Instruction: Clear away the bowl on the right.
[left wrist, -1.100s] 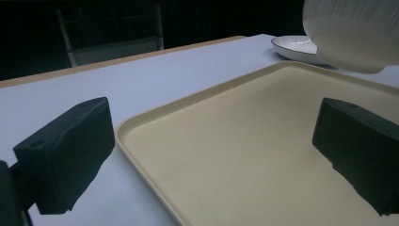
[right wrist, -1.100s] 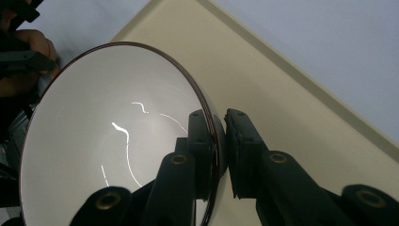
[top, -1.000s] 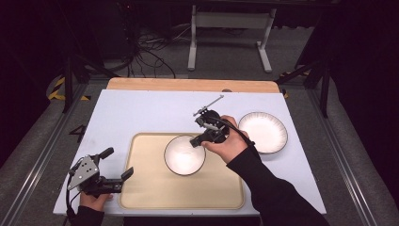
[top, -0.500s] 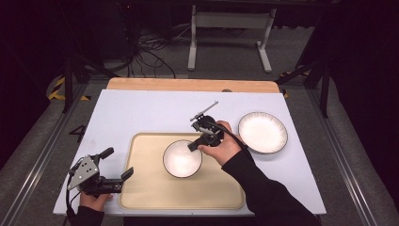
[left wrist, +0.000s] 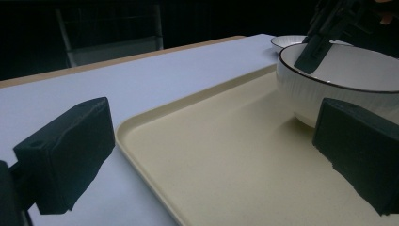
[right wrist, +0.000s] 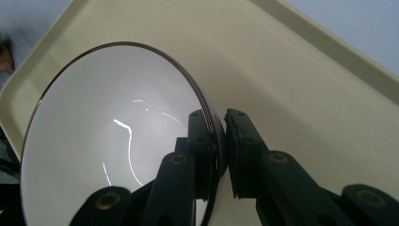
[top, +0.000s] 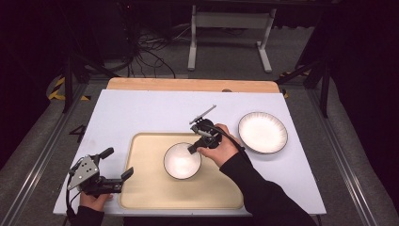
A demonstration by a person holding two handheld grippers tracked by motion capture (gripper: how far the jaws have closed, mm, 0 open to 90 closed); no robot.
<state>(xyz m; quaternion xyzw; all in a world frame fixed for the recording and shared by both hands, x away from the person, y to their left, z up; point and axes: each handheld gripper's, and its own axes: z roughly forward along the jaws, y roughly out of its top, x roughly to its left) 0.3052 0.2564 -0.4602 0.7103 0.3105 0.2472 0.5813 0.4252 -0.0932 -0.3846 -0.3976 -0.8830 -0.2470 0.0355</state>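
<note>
Right gripper (top: 193,149) at frame centre in the high view, jaws pinching the rim of the white bowl (top: 182,161), one jaw inside, one outside. Close-up from the right gripper view: bowl (right wrist: 117,141) clamped at its dark-edged rim, cream tray (right wrist: 301,89) beneath. Bowl sitting over the tray (top: 146,188), centre of frame, slightly right of the tray's middle. Left gripper (top: 117,169) down at lower left, jaws spread wide, nothing between them, hovering at the tray's left edge. White plate (top: 262,132) resting at right on the table (top: 141,113), apart from the tray.
</note>
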